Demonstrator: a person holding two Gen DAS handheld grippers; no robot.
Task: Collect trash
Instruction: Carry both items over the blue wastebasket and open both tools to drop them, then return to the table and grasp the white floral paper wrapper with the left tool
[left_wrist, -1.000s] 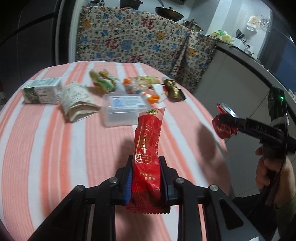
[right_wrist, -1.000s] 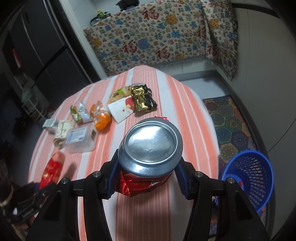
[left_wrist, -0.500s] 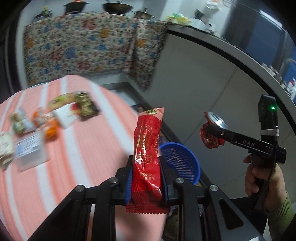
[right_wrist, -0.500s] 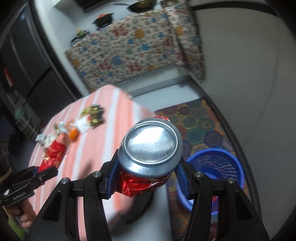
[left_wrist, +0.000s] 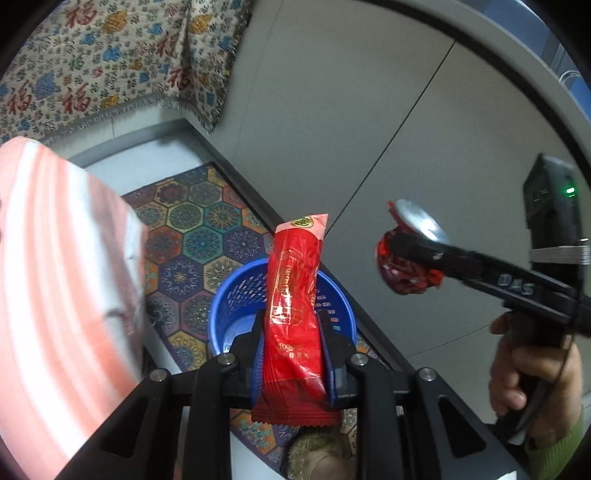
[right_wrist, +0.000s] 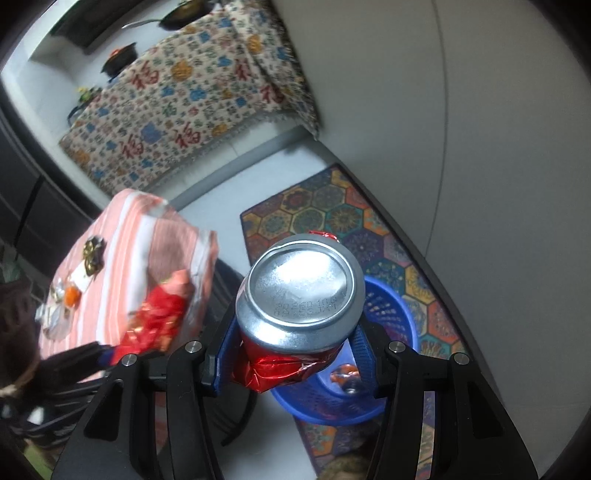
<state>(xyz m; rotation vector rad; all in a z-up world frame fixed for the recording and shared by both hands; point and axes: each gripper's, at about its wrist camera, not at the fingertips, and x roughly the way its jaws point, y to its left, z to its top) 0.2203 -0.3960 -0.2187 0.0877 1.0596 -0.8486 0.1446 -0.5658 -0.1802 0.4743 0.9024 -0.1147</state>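
**Wrapper and can held over the basket**

The left hand-held gripper (left_wrist: 293, 354) clamps a long red wrapper (left_wrist: 295, 295) upright above the blue basket (left_wrist: 229, 306). The right hand-held gripper (right_wrist: 291, 354) grips a crushed red can (right_wrist: 299, 291); only its view shows litter inside the basket and on the striped worktop (right_wrist: 122, 236).

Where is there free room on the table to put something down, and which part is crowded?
In the right wrist view, the striped table's far end and the corner near the rug look bare. The side away from the blue basket is crowded with wrappers.
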